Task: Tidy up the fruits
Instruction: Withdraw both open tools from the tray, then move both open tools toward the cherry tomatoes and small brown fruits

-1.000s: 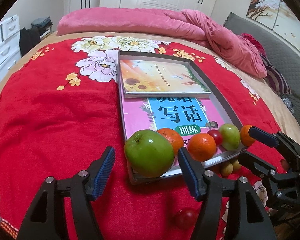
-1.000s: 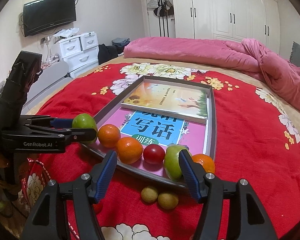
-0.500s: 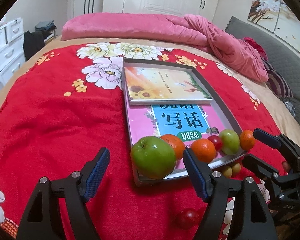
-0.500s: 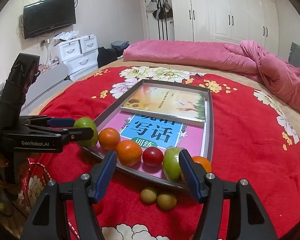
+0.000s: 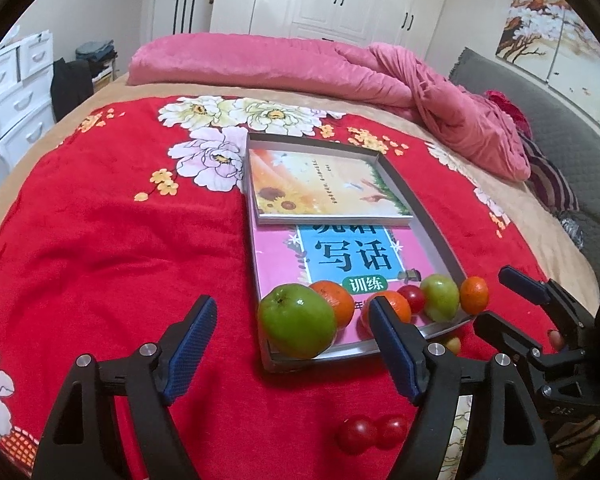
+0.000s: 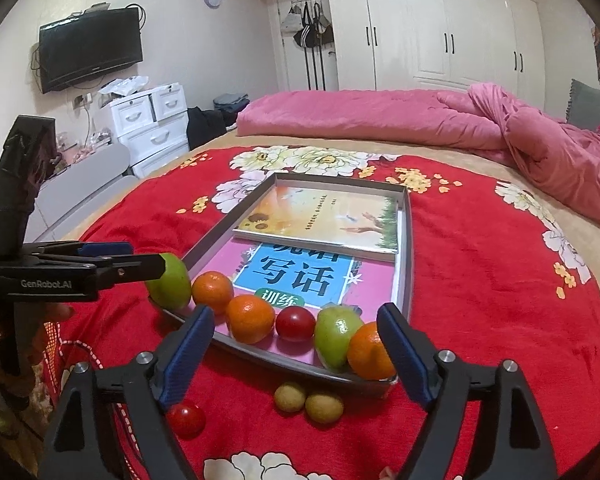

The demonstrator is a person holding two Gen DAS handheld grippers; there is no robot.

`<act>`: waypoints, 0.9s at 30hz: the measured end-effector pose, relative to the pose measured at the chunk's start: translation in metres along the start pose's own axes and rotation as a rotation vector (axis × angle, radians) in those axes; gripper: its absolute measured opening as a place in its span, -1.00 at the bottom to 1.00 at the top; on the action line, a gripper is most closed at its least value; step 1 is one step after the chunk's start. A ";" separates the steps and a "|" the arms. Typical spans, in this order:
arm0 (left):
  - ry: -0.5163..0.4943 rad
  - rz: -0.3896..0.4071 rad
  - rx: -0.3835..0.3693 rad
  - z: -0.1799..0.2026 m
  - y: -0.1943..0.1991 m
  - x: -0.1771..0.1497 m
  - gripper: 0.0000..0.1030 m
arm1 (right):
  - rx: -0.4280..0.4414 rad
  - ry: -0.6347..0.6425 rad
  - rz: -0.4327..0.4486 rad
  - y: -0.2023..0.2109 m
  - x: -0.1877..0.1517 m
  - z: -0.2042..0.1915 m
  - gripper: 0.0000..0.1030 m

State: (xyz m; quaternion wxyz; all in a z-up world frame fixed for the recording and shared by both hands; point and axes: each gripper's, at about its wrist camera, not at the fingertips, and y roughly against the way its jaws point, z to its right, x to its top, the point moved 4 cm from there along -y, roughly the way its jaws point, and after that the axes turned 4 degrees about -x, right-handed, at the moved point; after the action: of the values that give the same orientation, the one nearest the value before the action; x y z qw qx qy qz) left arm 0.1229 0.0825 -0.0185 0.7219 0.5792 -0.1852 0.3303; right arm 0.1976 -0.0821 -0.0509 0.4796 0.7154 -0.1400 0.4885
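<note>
A grey tray lies on the red bedspread with two books in it. Along its near edge sits a row of fruit: a big green apple, oranges, a red tomato, a smaller green fruit and another orange. Two small yellow-green fruits and red tomatoes lie loose on the spread before the tray. My left gripper is open and empty, just short of the apple. My right gripper is open and empty, before the row.
A pink quilt is heaped at the far side of the bed. White drawers and a wall television stand to the left. A grey sofa runs along the right.
Both grippers have drawn back and risen a little from the tray. The left gripper no longer brackets the green apple, which stays in the tray. A second tomato has come into view.
</note>
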 end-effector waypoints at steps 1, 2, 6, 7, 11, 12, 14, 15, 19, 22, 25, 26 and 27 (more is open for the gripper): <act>0.001 0.003 0.000 0.000 0.001 0.000 0.54 | -0.002 -0.001 0.002 0.001 0.000 0.001 0.63; 0.003 0.009 0.000 0.000 0.003 0.001 0.54 | -0.005 -0.002 0.004 0.002 0.001 0.001 0.63; 0.008 0.058 -0.022 0.002 0.017 0.006 0.54 | -0.019 -0.009 0.018 0.006 0.003 0.005 0.66; 0.010 0.064 -0.022 0.002 0.019 0.008 0.54 | -0.022 -0.015 0.020 0.007 0.003 0.007 0.68; 0.019 0.073 -0.036 0.003 0.026 0.010 0.55 | -0.034 -0.035 0.027 0.013 0.004 0.015 0.70; 0.018 0.072 -0.040 0.004 0.027 0.010 0.55 | -0.040 -0.045 0.031 0.015 0.005 0.019 0.70; 0.011 0.070 -0.043 0.006 0.029 0.010 0.55 | -0.050 -0.061 0.038 0.019 0.006 0.026 0.71; 0.008 0.066 -0.049 0.007 0.029 0.009 0.55 | -0.055 -0.070 0.042 0.021 0.007 0.029 0.71; -0.005 0.064 -0.057 0.011 0.032 0.009 0.55 | -0.073 -0.105 0.049 0.025 0.009 0.042 0.71; -0.011 0.058 -0.068 0.013 0.033 0.007 0.55 | -0.083 -0.135 0.050 0.028 0.009 0.051 0.71; -0.020 0.047 -0.072 0.016 0.033 0.005 0.55 | -0.090 -0.144 0.054 0.030 0.009 0.055 0.71; -0.021 0.042 -0.078 0.017 0.033 0.005 0.55 | -0.093 -0.143 0.055 0.032 0.009 0.055 0.71; -0.021 0.040 -0.080 0.018 0.034 0.004 0.55 | -0.093 -0.143 0.057 0.032 0.009 0.055 0.71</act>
State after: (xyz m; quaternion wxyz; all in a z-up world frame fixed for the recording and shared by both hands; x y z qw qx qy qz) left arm 0.1044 0.0702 0.0124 0.7357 0.5494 -0.2176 0.3309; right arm 0.2113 -0.1414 -0.0293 0.4869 0.7213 -0.2166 0.4423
